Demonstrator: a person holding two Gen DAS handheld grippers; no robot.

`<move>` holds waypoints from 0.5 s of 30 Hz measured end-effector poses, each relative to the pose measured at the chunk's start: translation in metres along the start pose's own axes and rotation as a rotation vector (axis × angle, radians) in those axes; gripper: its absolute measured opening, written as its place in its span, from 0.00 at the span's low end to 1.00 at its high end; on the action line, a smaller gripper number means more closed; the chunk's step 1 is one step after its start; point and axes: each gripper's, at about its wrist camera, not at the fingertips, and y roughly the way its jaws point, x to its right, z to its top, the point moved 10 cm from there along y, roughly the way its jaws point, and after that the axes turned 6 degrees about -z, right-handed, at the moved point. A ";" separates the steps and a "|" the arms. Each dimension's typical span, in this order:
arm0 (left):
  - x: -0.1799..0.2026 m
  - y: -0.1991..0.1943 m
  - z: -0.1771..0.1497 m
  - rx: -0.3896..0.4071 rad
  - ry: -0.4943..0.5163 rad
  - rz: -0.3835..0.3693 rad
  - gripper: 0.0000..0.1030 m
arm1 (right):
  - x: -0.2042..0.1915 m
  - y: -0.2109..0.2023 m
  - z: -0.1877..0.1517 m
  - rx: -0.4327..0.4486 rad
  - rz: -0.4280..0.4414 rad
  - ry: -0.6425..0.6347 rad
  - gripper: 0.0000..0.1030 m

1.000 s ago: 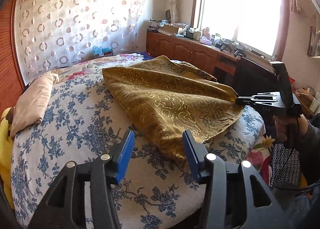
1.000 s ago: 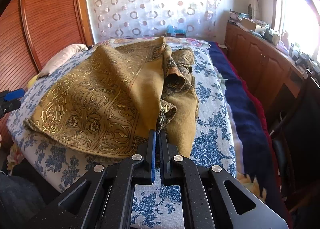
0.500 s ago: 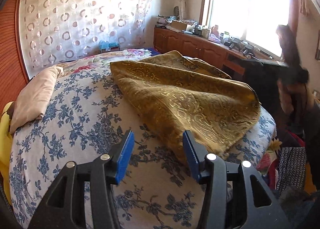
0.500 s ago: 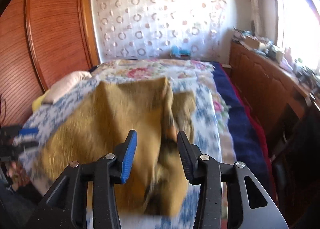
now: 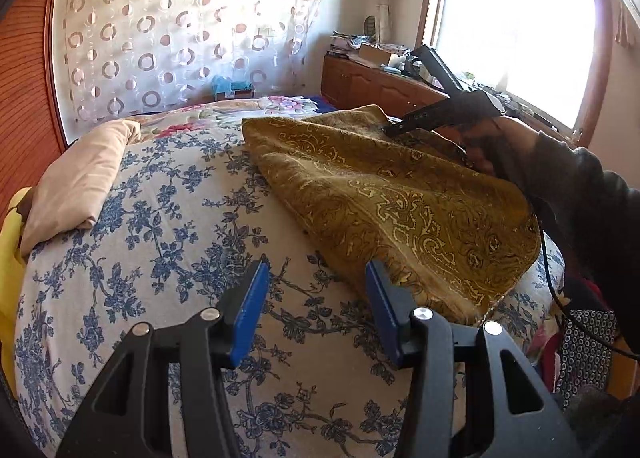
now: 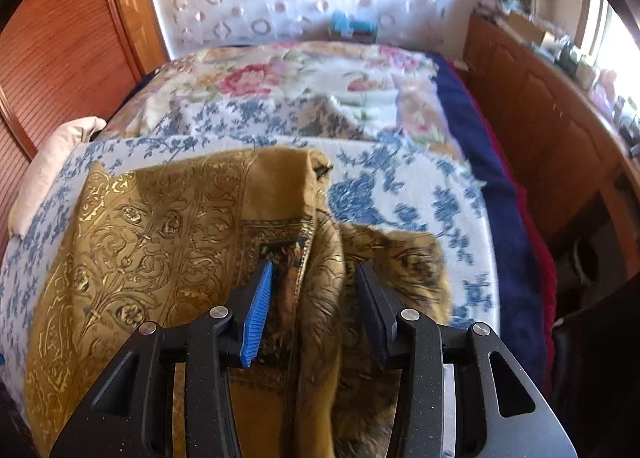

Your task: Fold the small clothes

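Gold cloth with swirly shiny patterns [image 5: 400, 198] spread on bed with blue flower sheet [image 5: 168, 226], bunched in middle, ready for folding

Left gripper [image 5: 316, 298] low by near cloth edge, jaws apart, nothing between, likely waiting to grab corner

Right gripper [image 6: 314, 298] above crumpled middle fold, jaws apart, cloth below, not pinched

Cream pillow [image 5: 76, 178] lying far off to side

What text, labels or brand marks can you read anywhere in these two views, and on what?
Small pale marking on the black arm of the right tongs, left wrist view: too small and blurred to read.
Clutter of boxes and papers on the brown wooden sideboard: any print too small to read.
Gold paisley-patterned cloth and blue floral bedsheet: patterns only, no text.
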 end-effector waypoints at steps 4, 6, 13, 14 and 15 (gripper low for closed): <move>-0.001 0.003 -0.004 -0.011 -0.010 -0.006 0.48 | -0.016 -0.013 -0.001 0.046 0.056 -0.065 0.03; 0.000 0.006 -0.005 -0.014 -0.015 -0.014 0.48 | -0.014 -0.038 0.007 0.137 0.035 -0.070 0.02; 0.009 0.012 -0.001 -0.015 -0.010 -0.044 0.48 | 0.040 -0.046 0.011 0.114 -0.176 0.017 0.11; 0.010 0.013 -0.001 -0.017 -0.008 -0.044 0.48 | 0.043 -0.044 0.009 0.104 -0.189 0.014 0.28; 0.011 0.014 -0.001 -0.021 -0.008 -0.046 0.48 | 0.044 -0.046 0.007 0.102 -0.197 0.010 0.38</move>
